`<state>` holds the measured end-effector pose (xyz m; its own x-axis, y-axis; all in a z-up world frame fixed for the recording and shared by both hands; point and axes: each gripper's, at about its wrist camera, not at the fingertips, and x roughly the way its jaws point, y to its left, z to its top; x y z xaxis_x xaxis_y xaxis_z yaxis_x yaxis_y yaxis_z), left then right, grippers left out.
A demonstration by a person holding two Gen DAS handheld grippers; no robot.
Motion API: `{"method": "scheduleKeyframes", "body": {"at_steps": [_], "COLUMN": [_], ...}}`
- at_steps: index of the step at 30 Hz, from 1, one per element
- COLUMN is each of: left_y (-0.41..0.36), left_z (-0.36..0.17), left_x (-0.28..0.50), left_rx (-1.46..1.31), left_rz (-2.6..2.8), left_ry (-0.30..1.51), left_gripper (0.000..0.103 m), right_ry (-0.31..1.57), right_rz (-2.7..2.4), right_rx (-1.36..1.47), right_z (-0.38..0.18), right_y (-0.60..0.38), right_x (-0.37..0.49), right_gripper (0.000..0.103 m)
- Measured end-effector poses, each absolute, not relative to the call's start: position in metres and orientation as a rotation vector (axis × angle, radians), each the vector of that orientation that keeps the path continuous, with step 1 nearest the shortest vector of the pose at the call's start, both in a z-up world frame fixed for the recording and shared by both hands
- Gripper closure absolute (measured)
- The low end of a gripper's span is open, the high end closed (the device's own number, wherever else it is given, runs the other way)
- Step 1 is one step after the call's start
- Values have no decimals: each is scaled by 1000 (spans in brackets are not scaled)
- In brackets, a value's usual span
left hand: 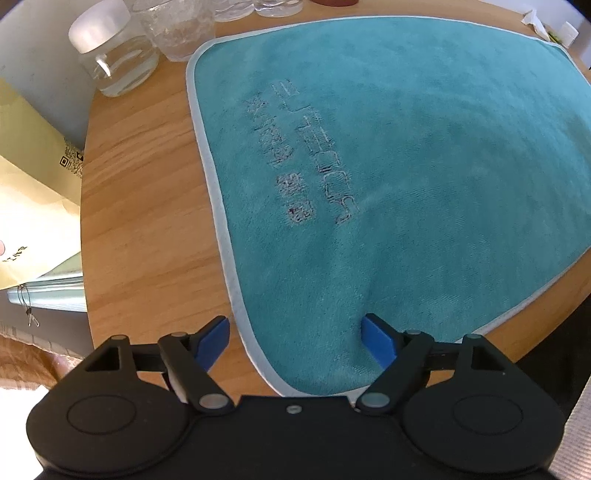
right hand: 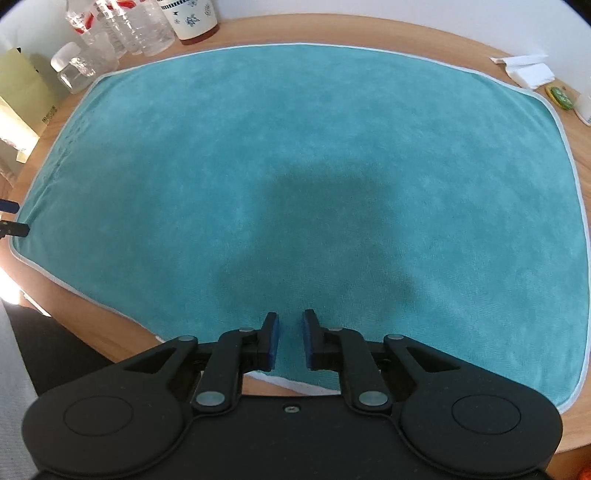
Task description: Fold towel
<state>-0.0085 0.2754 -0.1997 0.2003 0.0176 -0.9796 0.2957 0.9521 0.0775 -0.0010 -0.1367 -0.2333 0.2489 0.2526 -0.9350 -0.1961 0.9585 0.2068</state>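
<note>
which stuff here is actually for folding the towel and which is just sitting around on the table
For the job:
- teal towel, spread flat on the wooden table
- left gripper, fingers wide apart at the towel's near corner
- right gripper, fingers narrowly apart over the near edge

Just lying about:
- frosted-lid glass jar
- clear plastic bottles
- floral mug
- paper napkins
- yellow paper bag

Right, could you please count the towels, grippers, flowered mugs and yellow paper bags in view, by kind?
Towel: 1
Grippers: 2 (left gripper, right gripper)
Flowered mug: 1
Yellow paper bag: 1
Total: 5
</note>
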Motion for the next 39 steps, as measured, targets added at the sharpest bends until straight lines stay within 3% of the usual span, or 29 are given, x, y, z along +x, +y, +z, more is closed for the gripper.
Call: {"method": "scheduleKeyframes", "body": {"at_steps": [1,4,7,12,20,27,29,32,39], "left_y": [274,266,238,175,10,-119,-155,-208,-284], "left_z": [-198,-180,-157,-122,-83,-98,-108,-130,-179], "left_x": [-7,2,20,54,118,169,182,206,236], "left_rx": [259,205,243,281,378,439,467,507,611], "left_rz": [-201,-239,-264,-328,-454,-590,-638,-700,-807], "left_ry": [1372,1354,1272,1152,983,914,901,891,880], "left_gripper": [31,32,32,31,31,27,27,27,27], "right_ry": [1284,1261,1201,1148,1126,1173,1186,1197,1203], "right_rz": [296,240,172,40,-160,-304,-318,-367,-556], "right_rx": [60,99,154,222,248,288,338,453,529], "right_z": [-233,-227,-216,-208,-219,-238,-240,-241,-244], "right_y": [-138,-152,-179,-232,-302,-330,-335,-341,-335], "right_x": [-3,-15,-30,-43,-53,-38,-37,-32,-34], "right_gripper": [88,86,77,76,73,73,64,63,62]}}
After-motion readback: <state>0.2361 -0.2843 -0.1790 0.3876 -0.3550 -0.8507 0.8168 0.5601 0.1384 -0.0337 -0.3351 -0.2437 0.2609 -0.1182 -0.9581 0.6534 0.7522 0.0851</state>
